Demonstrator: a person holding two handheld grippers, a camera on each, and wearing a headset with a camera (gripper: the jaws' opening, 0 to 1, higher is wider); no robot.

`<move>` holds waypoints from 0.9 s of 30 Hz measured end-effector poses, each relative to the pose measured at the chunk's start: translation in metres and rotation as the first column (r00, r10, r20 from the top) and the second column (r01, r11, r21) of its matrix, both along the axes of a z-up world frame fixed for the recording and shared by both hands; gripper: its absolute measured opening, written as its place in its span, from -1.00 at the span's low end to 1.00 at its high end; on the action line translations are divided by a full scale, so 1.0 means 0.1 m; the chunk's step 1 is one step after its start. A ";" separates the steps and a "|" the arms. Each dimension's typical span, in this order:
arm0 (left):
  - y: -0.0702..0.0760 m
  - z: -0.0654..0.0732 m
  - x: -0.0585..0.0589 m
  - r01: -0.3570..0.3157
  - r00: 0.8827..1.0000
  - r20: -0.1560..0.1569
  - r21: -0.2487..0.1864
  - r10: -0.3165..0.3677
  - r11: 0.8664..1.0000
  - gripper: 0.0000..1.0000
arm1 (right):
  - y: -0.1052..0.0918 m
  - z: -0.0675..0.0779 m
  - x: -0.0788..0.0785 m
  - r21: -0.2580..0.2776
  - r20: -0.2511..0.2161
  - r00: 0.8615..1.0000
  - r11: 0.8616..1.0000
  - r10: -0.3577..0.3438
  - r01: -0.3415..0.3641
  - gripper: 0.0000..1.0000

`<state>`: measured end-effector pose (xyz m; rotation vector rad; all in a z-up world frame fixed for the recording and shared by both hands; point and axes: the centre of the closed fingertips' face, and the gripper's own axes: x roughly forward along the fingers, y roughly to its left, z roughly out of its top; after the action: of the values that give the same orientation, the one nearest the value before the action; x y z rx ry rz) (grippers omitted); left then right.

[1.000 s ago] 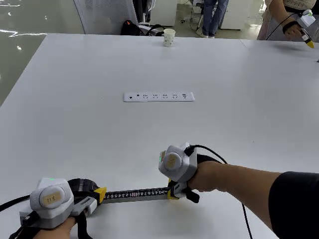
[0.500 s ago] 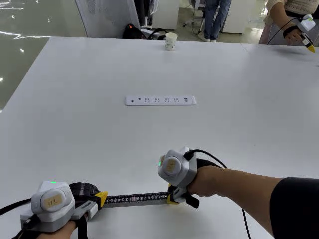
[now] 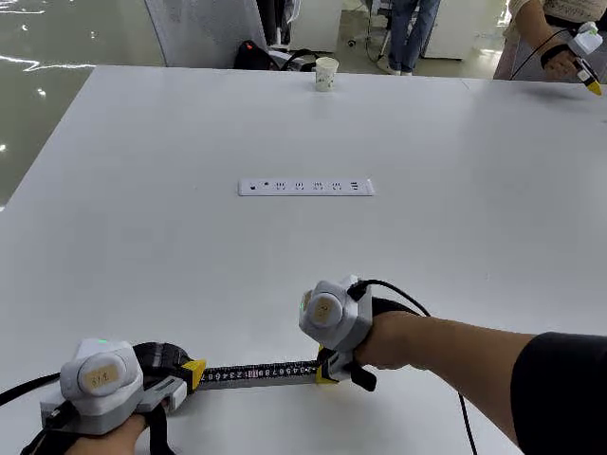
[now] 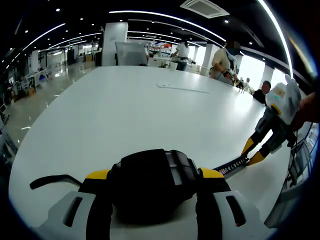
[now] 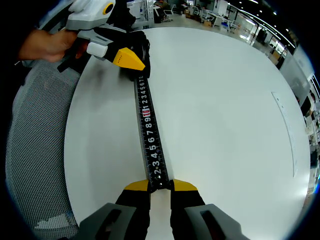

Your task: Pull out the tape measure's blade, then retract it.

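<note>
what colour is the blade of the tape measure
Black blade with white numerals and one red-marked figure partway along; clearest in the right gripper view.

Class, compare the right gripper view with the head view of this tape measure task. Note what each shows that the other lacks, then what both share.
Right gripper view, not head view: grey mesh, likely a chair, beside the table edge, and a close look at the right gripper with its yellow fingers closed on the blade tip.
Head view, not right gripper view: a paper cup at the far edge and the person's right forearm.
Both: the blade stretched over the white table, and the left gripper holding the tape measure case.
</note>
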<state>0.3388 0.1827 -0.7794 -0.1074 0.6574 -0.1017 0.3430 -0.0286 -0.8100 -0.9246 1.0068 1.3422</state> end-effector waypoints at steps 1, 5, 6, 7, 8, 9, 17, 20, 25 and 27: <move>0.00 0.00 0.00 0.000 1.000 0.000 0.000 0.000 1.000 0.26 | 0.00 0.00 0.00 0.000 0.000 1.000 1.000 0.000 0.000 -0.78; 0.00 0.00 0.00 0.000 1.000 -0.001 0.000 0.000 1.000 0.26 | 0.01 0.00 0.00 0.000 0.001 1.000 1.000 0.000 0.000 -0.78; 0.00 0.00 0.00 0.000 1.000 0.000 0.000 0.000 1.000 0.26 | 0.01 0.00 0.00 0.001 0.000 1.000 1.000 0.000 0.000 -0.78; 0.00 0.00 0.00 0.000 1.000 0.000 0.000 0.000 1.000 0.26 | 0.02 0.00 0.00 0.001 0.000 1.000 1.000 -0.001 0.001 -0.78; 0.00 0.00 0.00 0.000 1.000 0.001 0.000 0.000 1.000 0.26 | 0.02 0.00 0.00 0.001 0.000 1.000 1.000 -0.001 0.001 -0.78; 0.00 0.00 0.00 0.001 1.000 0.001 0.000 -0.001 1.000 0.26 | 0.02 0.00 0.00 0.001 0.000 1.000 1.000 0.000 0.000 -0.78; -0.01 0.00 0.00 0.001 1.000 -0.001 -0.001 -0.001 1.000 0.26 | 0.05 0.00 0.00 0.003 -0.004 1.000 1.000 -0.004 0.004 -0.78; -0.01 0.00 0.00 0.001 1.000 -0.002 -0.001 -0.001 1.000 0.26 | 0.06 0.00 0.00 0.004 -0.007 1.000 1.000 -0.004 0.004 -0.78; -0.01 0.00 0.00 0.001 1.000 -0.002 -0.001 -0.001 1.000 0.26 | 0.07 0.00 -0.01 0.005 -0.006 1.000 1.000 -0.003 0.003 -0.78; -0.01 0.00 0.00 0.001 1.000 -0.001 -0.001 -0.001 1.000 0.26 | 0.08 0.00 0.00 0.006 -0.005 1.000 1.000 -0.001 0.001 -0.78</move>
<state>0.3392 0.1820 -0.7791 -0.1083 0.6585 -0.1028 0.3429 -0.0209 -0.8104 -0.9162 1.0071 1.3464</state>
